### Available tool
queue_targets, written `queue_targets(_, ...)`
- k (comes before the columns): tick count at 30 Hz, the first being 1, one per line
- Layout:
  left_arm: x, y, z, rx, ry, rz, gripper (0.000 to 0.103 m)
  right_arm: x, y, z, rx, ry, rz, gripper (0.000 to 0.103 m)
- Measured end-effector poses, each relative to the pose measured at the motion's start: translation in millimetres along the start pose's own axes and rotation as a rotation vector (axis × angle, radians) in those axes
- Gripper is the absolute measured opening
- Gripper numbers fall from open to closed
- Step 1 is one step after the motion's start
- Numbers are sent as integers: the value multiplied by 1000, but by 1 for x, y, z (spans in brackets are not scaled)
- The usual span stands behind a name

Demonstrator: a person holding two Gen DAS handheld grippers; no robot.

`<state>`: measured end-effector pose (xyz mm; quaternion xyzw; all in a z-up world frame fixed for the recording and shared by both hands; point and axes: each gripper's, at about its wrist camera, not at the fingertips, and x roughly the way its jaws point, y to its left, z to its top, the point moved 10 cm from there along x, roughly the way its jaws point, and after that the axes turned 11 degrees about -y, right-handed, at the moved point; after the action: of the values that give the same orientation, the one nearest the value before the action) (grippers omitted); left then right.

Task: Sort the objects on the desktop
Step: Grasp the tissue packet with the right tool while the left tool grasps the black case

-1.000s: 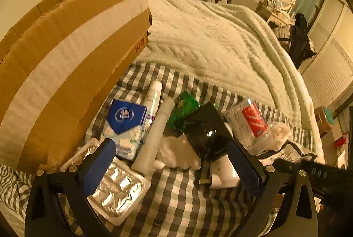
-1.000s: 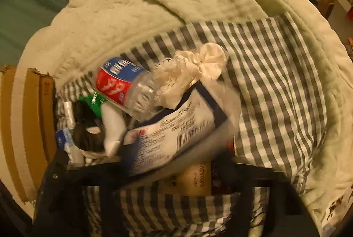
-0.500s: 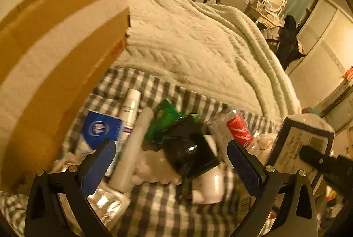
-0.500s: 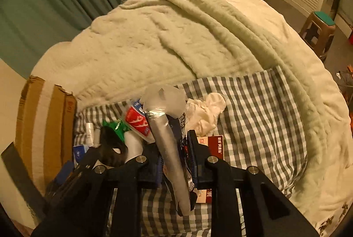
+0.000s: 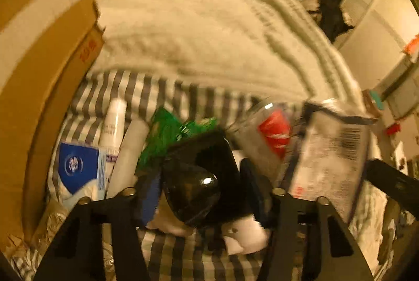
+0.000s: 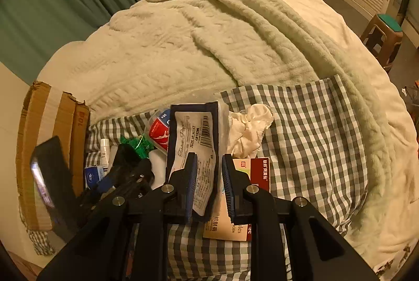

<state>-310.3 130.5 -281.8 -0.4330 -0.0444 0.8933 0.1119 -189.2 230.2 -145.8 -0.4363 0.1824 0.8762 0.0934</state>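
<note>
Right of the white scrunchie (image 6: 248,129), the checked cloth (image 6: 314,139) lies bare. Leftward, the cardboard box (image 6: 49,124) walls off a crowded heap of bottles and packets.

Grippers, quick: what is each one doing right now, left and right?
Left gripper: jaws have just been closing around the black glossy object; grip cannot be told.
Right gripper: shut on the tissue pack, lifted off the checked cloth.

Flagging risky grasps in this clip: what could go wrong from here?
The right gripper holds the white, navy-edged tissue packet by one end; the soft packet could slip. The left gripper, which has just been closing, straddles the glossy black rounded object in a crowded pile, so neighbours may get nudged or pinched.
</note>
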Motion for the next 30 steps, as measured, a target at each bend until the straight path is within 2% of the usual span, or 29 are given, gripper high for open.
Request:
queue_targets(6, -16, 2, -7, 2, -2, -47, 50, -2, 14, 2, -44, -18, 8, 19)
queue_targets(11, -31, 7, 6, -46, -21, -45, 50, -5, 22, 1, -35, -16, 42, 18)
queue_targets(14, -35, 10, 9, -65, -28, -47, 50, 3, 26, -6, -28, 21, 65, 18)
queue_targets(15, -34, 10, 9, -73, -27, -50, 50, 6, 24, -9, -5, 31, 66, 26)
queue_targets(16, -35, 11, 8, -80, -26, -53, 50, 13, 16, -15, 38, 56, 51, 55)
queue_targets(17, -35, 12, 8, -83, -26, -54, 50, 17, 12, -18, 64, 73, 42, 70)
queue_targets(18, -36, 12, 8, -81, -26, -54, 50, 21, 6, -22, 109, 86, 41, 81)
queue_targets(21, -37, 16, 11, -72, -38, -25, 50, 28, -2, -26, 174, 105, 58, 81)
queue_targets(24, -37, 23, 10, -110, -29, -33, 50, 38, -1, -25, 132, 103, 36, 81)
queue_targets(26, -39, 27, 12, -130, -32, -38, 50, 49, 5, -28, 131, 121, 56, 81)
queue_targets(27, -40, 29, 13, -138, -33, -38, 50, 54, 9, -30, 142, 132, 83, 75)
queue_targets(28, -41, 32, 14, -143, -36, -30, 50, 59, 16, -32, 151, 145, 116, 51)
queue_targets(29, -42, 35, 15, -146, -38, -24, 50, 63, 20, -33, 141, 154, 128, 32)
queue_targets(30, -44, 38, 17, -155, -40, -21, 50, 64, 23, -32, 107, 151, 113, 22)
